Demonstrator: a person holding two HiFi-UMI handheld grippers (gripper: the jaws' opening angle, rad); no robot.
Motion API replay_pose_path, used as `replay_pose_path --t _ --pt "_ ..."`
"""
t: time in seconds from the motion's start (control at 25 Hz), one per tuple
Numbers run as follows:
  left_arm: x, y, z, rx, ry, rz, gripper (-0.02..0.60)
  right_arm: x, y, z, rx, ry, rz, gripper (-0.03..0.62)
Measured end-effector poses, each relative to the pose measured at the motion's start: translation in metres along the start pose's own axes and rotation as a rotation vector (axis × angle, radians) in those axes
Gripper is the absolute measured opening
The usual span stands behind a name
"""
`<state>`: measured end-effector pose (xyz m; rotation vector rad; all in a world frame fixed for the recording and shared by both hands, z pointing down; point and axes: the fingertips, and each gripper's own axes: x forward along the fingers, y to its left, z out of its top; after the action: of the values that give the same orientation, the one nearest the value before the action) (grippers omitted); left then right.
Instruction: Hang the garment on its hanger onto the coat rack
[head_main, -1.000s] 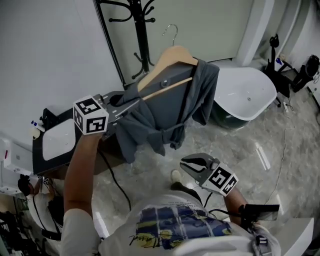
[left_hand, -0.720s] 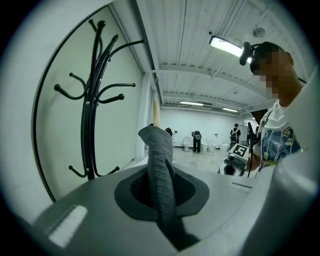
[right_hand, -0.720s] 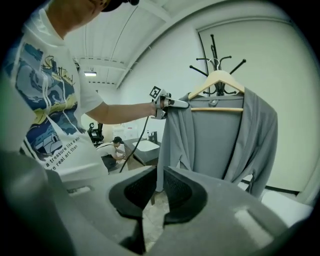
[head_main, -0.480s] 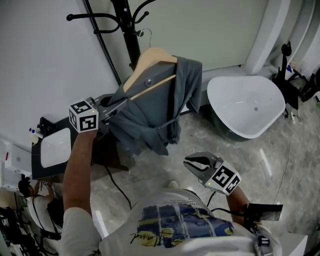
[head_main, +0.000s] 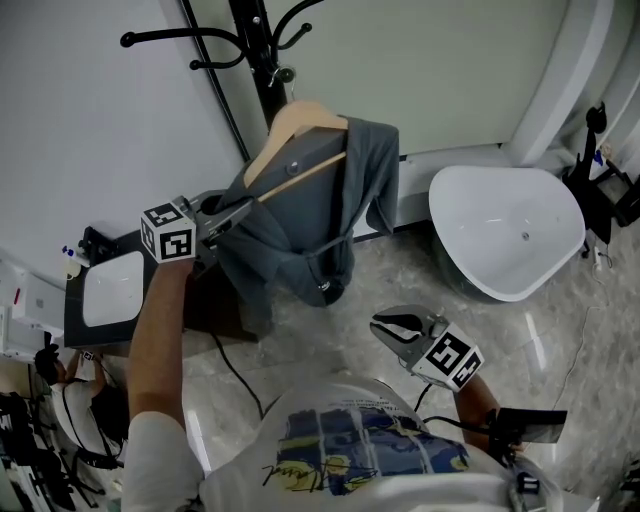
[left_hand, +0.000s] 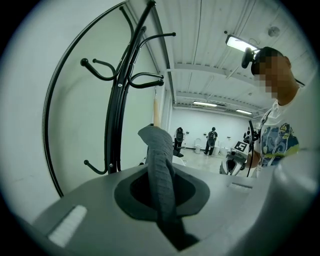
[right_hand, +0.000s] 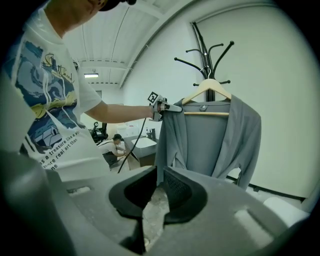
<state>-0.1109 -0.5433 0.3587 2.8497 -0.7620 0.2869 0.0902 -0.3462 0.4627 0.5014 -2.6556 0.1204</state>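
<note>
Two grippers, one in each of your hands.

- Left gripper (head_main: 240, 208): raised at arm's length. Its jaws are clamped on a fold of the garment (head_main: 310, 215), and fine-ribbed grey cloth fills the gap between them.
- Garment: soft, matte grey knit that hangs in loose folds from the hanger (head_main: 300, 118), held up beside the coat rack (head_main: 250, 40).
- Hanger: pale, smooth wood with a curved shoulder, a straight crossbar and a thin wire hook. The hook sits right at a curved peg; whether it rests on that peg cannot be told.
- Coat rack: slim black metal pole with arched, ball-tipped pegs.
- Right gripper (head_main: 392, 325): held low near your waist, jaws a narrow gap apart with nothing between them.
- Floor (head_main: 330, 330): glossy, veined grey stone.
</note>
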Motion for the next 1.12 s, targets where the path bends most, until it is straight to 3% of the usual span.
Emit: replay_pose_path --t 0.36,0.76,1.0,1.12 --pt "0.001 0.036 -0.012 -0.03 0.011 0.048 0.025 0.008 -0.019 0.001 0.01 0.016 0.025 0.043" --pt "0.003 0.053 -0.015 0.04 0.028 0.088 0.039 0.023 -0.016 -0.001 0.015 0.022 0.031 0.043" --pt "-0.01 0.067 -0.008 0.063 0.0 0.184 0.162 0.033 -0.01 0.004 0.025 0.024 0.017 0.043" --pt "-0.025 0.071 -0.008 0.096 0.002 0.248 0.186 0.039 -0.003 0.005 0.031 0.028 0.009 0.043"
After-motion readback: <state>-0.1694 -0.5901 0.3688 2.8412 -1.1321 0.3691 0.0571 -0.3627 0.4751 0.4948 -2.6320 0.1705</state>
